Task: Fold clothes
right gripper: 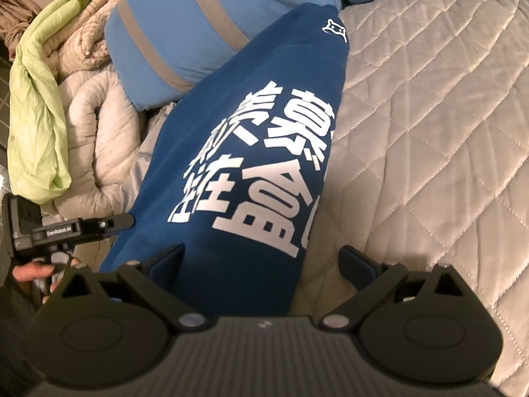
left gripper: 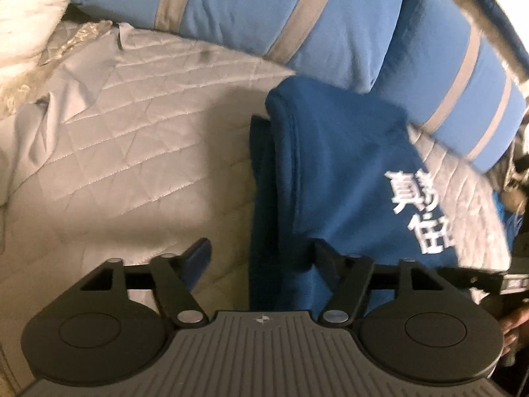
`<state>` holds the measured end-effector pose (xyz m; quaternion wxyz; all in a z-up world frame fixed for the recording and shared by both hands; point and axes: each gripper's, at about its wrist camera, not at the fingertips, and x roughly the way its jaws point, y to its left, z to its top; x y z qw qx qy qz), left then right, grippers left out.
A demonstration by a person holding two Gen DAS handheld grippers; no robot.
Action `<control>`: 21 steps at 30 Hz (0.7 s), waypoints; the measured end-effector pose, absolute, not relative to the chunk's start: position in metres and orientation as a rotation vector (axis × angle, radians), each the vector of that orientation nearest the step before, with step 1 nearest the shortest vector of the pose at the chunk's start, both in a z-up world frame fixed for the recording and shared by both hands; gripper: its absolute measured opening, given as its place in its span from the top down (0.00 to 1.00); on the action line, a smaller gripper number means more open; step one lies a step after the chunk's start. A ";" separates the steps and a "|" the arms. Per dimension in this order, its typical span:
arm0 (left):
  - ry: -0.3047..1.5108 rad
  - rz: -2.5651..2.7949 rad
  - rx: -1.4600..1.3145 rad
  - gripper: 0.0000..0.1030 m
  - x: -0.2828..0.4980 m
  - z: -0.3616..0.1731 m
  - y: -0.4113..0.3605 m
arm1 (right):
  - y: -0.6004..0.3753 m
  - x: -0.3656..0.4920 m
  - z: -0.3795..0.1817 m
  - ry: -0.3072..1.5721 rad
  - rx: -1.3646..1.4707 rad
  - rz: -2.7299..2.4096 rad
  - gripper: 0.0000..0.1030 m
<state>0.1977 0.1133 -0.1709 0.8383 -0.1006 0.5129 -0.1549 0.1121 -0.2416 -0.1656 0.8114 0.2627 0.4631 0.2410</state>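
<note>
On a quilted grey bedspread (right gripper: 429, 115), a folded dark blue fleece garment with white printed characters (right gripper: 251, 152) lies between two wide-spread tools.

Nearest, the left gripper (left gripper: 261, 248) stands wide apart, one finger on the quilt, the other on the soft blue cloth; the right gripper (right gripper: 261, 258) is equally wide, straddling the garment's near edge, clamping nothing. Beyond, plump light blue pillows with grey bands (left gripper: 264, 16) touch the garment's far end. Farthest, a crumpled beige padded duvet (right gripper: 99, 106) and a lime-green cloth (right gripper: 36, 106) are heaped.
</note>
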 end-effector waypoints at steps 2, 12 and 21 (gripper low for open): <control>1.112 -0.323 -0.204 0.28 0.205 -0.174 0.113 | -0.242 0.112 -0.165 0.989 0.560 0.515 0.02; 1.214 -0.452 -0.396 0.18 0.219 -0.202 0.128 | -0.242 0.113 -0.165 0.990 0.565 0.514 0.02; 1.305 -0.626 -0.804 0.16 0.224 -0.237 0.157 | -0.242 0.113 -0.165 0.990 0.570 0.516 0.02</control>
